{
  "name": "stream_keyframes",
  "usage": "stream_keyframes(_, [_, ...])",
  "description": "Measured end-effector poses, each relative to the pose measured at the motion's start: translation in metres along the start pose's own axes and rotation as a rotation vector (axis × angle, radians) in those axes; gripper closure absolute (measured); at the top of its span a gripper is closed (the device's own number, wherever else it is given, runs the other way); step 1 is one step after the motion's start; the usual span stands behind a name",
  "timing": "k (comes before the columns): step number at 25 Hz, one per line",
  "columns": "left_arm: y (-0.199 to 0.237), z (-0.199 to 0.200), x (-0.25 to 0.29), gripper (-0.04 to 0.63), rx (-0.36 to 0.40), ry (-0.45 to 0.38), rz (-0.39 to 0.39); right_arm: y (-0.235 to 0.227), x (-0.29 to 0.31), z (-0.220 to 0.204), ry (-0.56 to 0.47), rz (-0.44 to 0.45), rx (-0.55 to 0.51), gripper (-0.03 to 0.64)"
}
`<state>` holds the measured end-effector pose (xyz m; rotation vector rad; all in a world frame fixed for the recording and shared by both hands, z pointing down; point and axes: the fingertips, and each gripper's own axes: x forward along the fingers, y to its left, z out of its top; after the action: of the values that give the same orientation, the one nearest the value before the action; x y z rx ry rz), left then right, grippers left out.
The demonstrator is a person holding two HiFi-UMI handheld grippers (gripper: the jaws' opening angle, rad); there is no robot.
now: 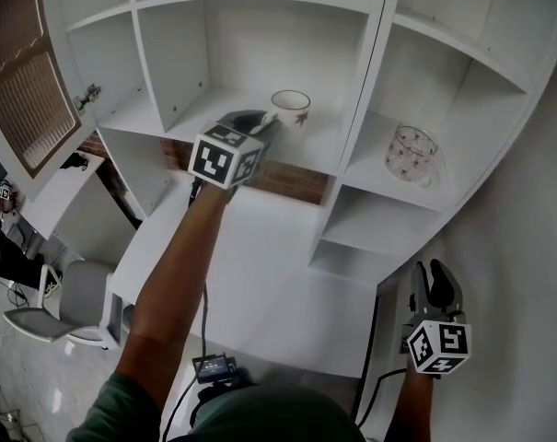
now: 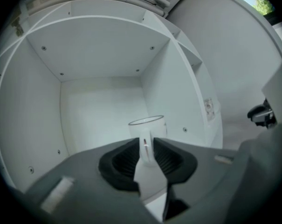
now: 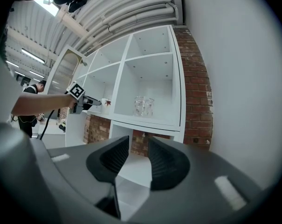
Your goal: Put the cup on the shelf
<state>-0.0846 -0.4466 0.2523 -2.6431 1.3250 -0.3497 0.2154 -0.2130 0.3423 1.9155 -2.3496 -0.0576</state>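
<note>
A white cup (image 1: 290, 109) with a small red leaf print stands upright on the white shelf (image 1: 326, 147), in the middle compartment. My left gripper (image 1: 271, 122) reaches into that compartment from the front left. In the left gripper view the cup's handle (image 2: 146, 148) stands between the pads of the left gripper (image 2: 146, 154); the jaws sit close on either side of it without visibly pressing, so the gripper is open. My right gripper (image 1: 432, 276) hangs low at the right, outside the shelf, open and empty (image 3: 138, 157). From there the cup (image 3: 105, 105) shows far off.
A clear glass jar (image 1: 411, 155) stands in the compartment right of the cup, also visible as the jar (image 3: 143, 106). Vertical dividers flank the cup's compartment. A white desk top (image 1: 260, 265) lies below the shelf. A grey chair (image 1: 52, 311) stands at lower left.
</note>
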Motion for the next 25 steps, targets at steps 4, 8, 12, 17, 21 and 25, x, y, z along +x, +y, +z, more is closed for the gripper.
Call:
stream_keyframes(4, [-0.003,0.004,-0.004,0.462,0.006,-0.039,-0.012,0.004,0.002,-0.001,0.006,0.007,-0.005,0.483])
stream_keyframes(8, [-0.005,0.005,-0.007,0.418,0.011,-0.047,-0.019,0.009,0.004,-0.001,0.007,0.014,-0.007,0.483])
stream_keyframes(12, [-0.004,0.013,-0.016,0.377,0.024,-0.079,-0.013,0.011,0.005,0.000,0.003,0.019,-0.009,0.483])
stream_keyframes(17, [-0.010,0.028,-0.042,0.356,0.065,-0.150,0.002,0.015,0.003,0.008,-0.022,0.028,-0.005,0.486])
stream_keyframes(21, [-0.022,0.043,-0.081,0.437,0.103,-0.239,0.024,0.028,0.000,0.021,-0.067,0.093,-0.009,0.563])
stream_keyframes(25, [-0.038,0.050,-0.125,0.592,0.135,-0.341,0.054,0.048,-0.004,0.035,-0.110,0.186,-0.019,0.611])
